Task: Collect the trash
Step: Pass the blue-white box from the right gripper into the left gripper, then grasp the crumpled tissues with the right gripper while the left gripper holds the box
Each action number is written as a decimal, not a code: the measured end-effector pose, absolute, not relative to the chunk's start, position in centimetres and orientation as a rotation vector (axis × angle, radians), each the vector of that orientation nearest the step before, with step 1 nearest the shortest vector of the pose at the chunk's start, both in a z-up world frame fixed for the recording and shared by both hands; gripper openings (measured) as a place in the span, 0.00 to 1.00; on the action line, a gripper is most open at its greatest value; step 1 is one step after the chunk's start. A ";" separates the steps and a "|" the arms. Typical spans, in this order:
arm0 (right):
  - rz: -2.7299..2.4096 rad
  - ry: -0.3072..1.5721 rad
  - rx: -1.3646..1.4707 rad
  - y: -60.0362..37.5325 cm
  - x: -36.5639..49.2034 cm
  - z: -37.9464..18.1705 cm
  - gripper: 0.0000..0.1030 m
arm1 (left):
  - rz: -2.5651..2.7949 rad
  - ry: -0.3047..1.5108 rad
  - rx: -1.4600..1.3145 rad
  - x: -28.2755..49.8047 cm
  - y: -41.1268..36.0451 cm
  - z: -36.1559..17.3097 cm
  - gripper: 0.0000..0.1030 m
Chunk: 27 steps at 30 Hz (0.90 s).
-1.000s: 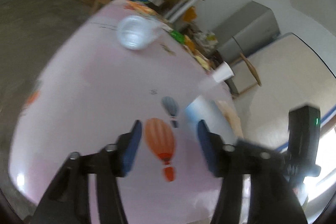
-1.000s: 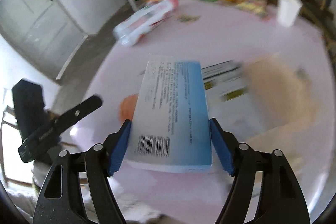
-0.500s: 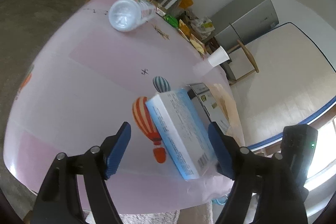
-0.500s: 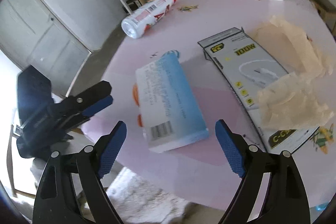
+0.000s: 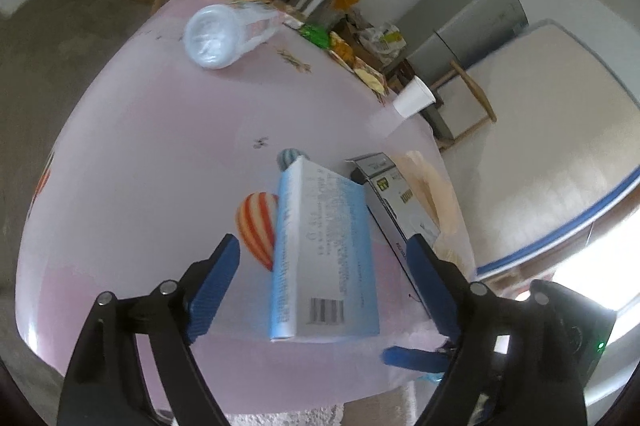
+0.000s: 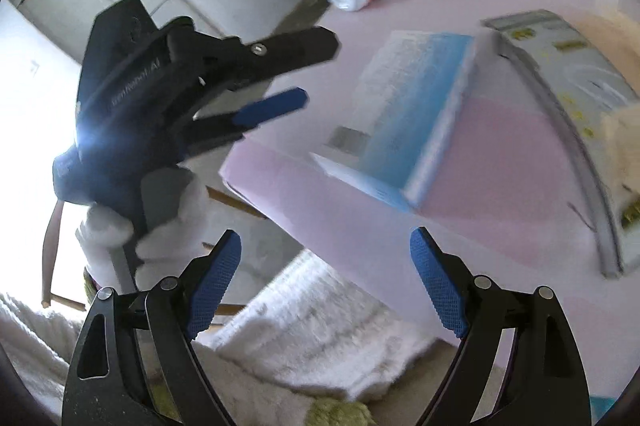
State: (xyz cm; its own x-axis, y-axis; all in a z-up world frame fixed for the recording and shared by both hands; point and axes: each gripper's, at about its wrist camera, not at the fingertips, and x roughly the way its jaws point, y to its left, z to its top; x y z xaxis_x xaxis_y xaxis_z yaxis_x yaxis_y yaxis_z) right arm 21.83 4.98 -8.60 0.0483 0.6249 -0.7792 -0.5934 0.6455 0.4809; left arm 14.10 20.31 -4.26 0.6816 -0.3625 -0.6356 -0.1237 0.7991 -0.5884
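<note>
A white and blue box (image 5: 324, 258) lies flat near the front edge of the pink table (image 5: 140, 154); it also shows in the right wrist view (image 6: 404, 122). My left gripper (image 5: 324, 286) is open, its jaws on either side of the box without touching it. My right gripper (image 6: 326, 284) is open and empty, pulled back off the table edge. A grey flattened carton (image 6: 572, 98) and crumpled beige paper (image 5: 436, 186) lie to the right of the box. A plastic bottle (image 5: 224, 34) lies on its side at the far end.
A white paper cup (image 5: 412, 100) stands at the table's far right edge. Snack wrappers (image 5: 344, 50) line the far edge. A white fluffy rug (image 6: 320, 326) lies on the floor below the table. Shelves and a grey cabinet (image 5: 468, 26) stand behind.
My right gripper has let go of the box, opened and drawn back off the table edge. My left gripper has moved in around the box, which now lies on the table.
</note>
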 end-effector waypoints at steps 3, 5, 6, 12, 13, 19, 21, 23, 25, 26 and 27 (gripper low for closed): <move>0.851 1.150 0.071 1.7 22.0 -7.2 0.80 | -0.163 0.841 -0.536 14.9 18.3 -3.8 0.87; 0.786 1.094 0.109 -0.9 22.2 -5.9 0.80 | -0.151 0.855 -0.470 15.4 17.1 -3.9 0.88; 0.744 1.058 0.140 -2.5 22.5 -5.1 0.80 | -0.143 0.863 -0.434 15.6 16.5 -4.1 0.88; 0.514 0.973 0.127 -7.6 24.7 -3.8 0.80 | -0.117 0.928 -0.413 16.6 15.6 -6.3 0.88; 0.489 0.973 0.104 -8.6 24.9 -4.1 0.80 | -0.116 0.932 -0.415 16.7 15.6 -6.4 0.88; 0.404 1.001 0.006 -8.4 27.9 -6.6 0.68 | -0.105 0.934 -0.424 16.9 15.8 -6.9 0.88; 0.406 1.007 -0.032 -7.5 28.3 -7.0 0.63 | -0.103 0.931 -0.422 17.0 15.9 -6.9 0.88; 0.422 0.993 -0.075 -7.0 27.7 -7.1 0.62 | -0.106 0.928 -0.430 17.0 16.0 -7.0 0.88; 0.424 0.981 -0.147 -6.1 27.4 -7.5 0.56 | -0.107 0.925 -0.436 17.0 16.1 -7.0 0.88; 0.412 0.985 -0.182 -5.8 27.3 -7.8 0.46 | -0.108 0.923 -0.437 17.0 16.1 -7.1 0.88; 0.401 0.987 -0.199 -5.8 27.2 -8.0 0.42 | -0.109 0.921 -0.437 17.0 16.1 -7.1 0.88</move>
State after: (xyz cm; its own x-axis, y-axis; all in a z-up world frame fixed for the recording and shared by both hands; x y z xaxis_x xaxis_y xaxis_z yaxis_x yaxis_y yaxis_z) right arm 27.22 -5.78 -8.02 0.4862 0.2381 -0.8408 -0.4157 0.9094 0.0171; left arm 17.00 16.14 -7.07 0.6062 -0.2750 -0.7463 -0.0939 0.9070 -0.4105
